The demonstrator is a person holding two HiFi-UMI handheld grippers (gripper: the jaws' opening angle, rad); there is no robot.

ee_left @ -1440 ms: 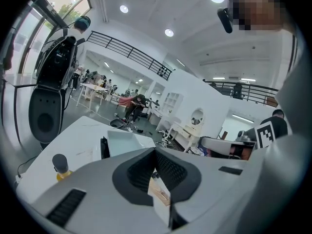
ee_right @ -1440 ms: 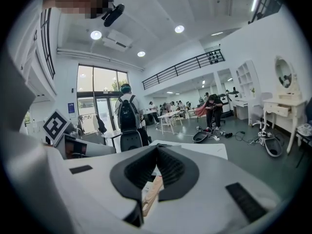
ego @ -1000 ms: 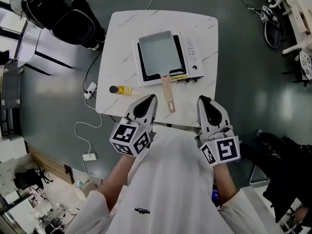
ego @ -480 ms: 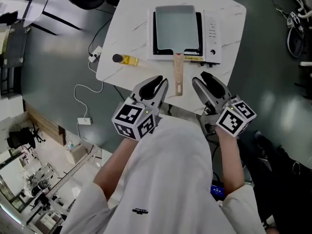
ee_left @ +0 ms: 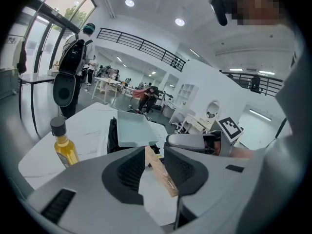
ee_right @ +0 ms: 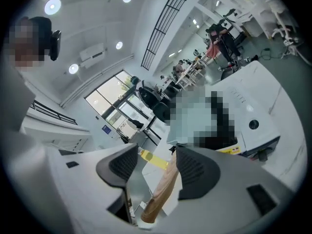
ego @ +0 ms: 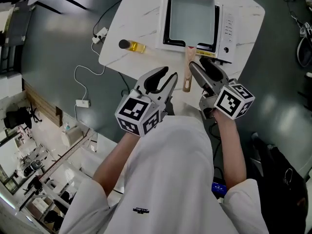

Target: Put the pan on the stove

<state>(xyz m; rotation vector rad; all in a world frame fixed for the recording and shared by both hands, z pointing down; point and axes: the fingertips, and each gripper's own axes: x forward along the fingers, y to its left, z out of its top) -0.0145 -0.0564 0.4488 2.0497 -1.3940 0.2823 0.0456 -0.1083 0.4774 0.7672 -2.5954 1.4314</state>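
Head view: my left gripper (ego: 169, 77), now nearer the table (ego: 141, 18), has jaws opening, empty. The pan (ego: 191, 18) rests on the stove (ego: 226, 28), handle (ego: 187, 77) pointing near. My right gripper (ego: 199, 65), jaws opening just right of the handle, likely prepares a grasp.

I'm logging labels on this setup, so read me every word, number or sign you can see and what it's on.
No text here is readable.
On the stove front, yellow sticker: print too small.
On the stove's control strip, markings: too small.
On the white shirt, dark mark: too small.
By the window, blue sign: blurred.
On the marker cube: black-and-white squares, no words.
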